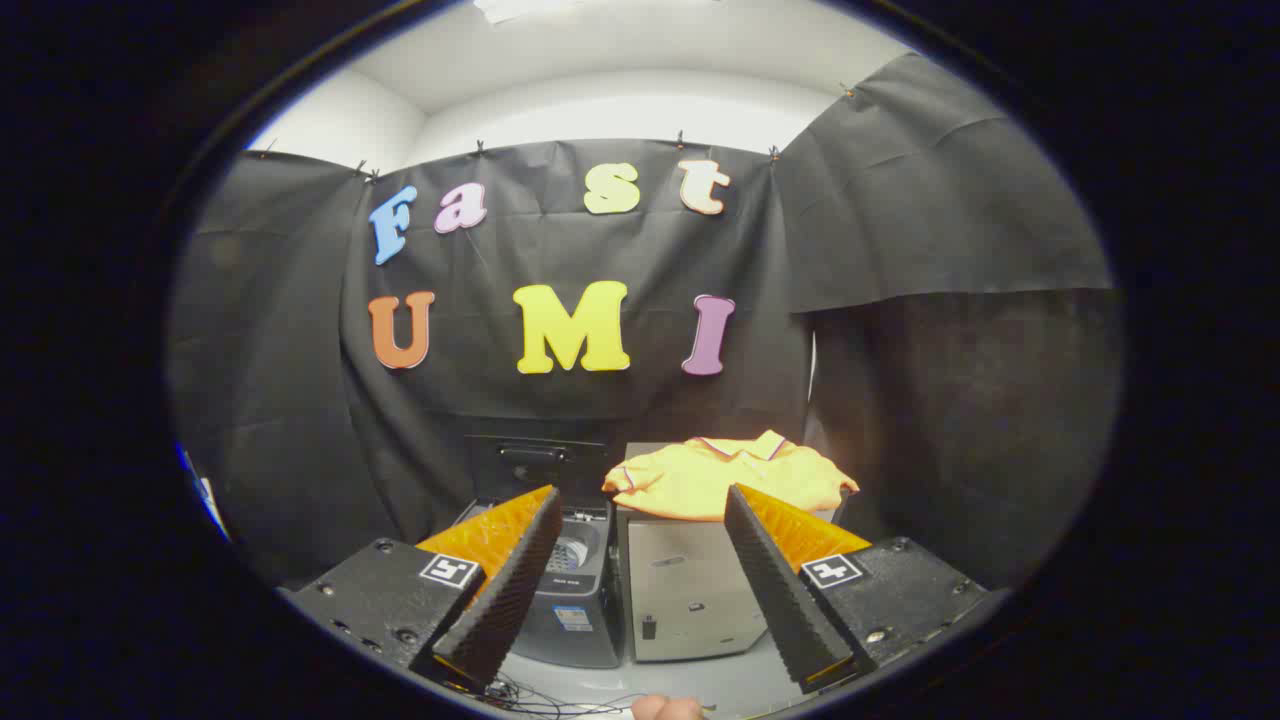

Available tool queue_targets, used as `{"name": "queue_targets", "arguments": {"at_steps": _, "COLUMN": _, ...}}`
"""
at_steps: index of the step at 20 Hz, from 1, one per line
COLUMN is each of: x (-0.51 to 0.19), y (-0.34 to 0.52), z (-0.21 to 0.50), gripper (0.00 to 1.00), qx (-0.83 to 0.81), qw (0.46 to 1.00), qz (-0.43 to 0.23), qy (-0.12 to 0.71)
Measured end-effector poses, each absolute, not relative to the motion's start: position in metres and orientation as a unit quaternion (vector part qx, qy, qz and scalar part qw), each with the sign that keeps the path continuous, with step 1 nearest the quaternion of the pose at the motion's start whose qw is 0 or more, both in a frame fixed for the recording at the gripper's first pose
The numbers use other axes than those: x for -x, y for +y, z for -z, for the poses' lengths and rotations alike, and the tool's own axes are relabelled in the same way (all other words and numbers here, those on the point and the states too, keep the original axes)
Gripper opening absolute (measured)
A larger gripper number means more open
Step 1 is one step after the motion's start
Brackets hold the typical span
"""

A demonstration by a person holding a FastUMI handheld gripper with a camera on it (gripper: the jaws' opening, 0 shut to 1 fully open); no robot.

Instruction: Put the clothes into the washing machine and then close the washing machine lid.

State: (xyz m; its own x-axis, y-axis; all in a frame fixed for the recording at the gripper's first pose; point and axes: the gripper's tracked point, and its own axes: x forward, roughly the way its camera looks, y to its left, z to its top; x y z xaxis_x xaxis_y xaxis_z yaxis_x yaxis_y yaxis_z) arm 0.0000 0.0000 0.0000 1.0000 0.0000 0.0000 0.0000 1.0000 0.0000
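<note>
- The tongs [640,500] stand wide open, their two ridged black fingers [515,580] with orange backs spread apart and holding nothing.
- Beyond the fingers, against the black cloth wall, stand two box-shaped units side by side on a pale floor.
- One is the washing machine [575,600], a small dark grey top-loader, just ahead of the left finger and partly hidden by it.
- Its lid [537,455] is raised upright at the back, so the top is open; part of the pale drum [572,552] shows inside. Whether anything lies in the drum cannot be told from here.
- The other is a light grey cabinet [685,590], just beside the washing machine, seen in the gap between the fingers.
- One piece of clothing, a yellow shirt [725,475] with a collar, lies spread on top of the cabinet, outside the machine, its edges drooping over the cabinet's front rim.
- Thin cables [545,697] lie on the floor below the washing machine.
</note>
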Motion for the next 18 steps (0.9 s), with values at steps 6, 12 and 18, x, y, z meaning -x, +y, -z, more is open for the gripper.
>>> {"name": "queue_targets", "arguments": {"at_steps": 6, "x": 0.0, "y": 0.005, "z": 0.003, "gripper": 1.0, "qx": -0.006, "qw": 1.0, "qz": -0.001, "qy": 0.008}}
{"name": "queue_targets", "arguments": {"at_steps": 12, "x": 0.0, "y": 0.01, "z": 0.002, "gripper": 1.0, "qx": -0.002, "qw": 1.0, "qz": 0.001, "qy": 0.008}}
{"name": "queue_targets", "arguments": {"at_steps": 18, "x": -0.005, "y": 0.008, "z": 0.0, "gripper": 1.0, "qx": -0.004, "qw": 1.0, "qz": 0.011, "qy": 0.008}}
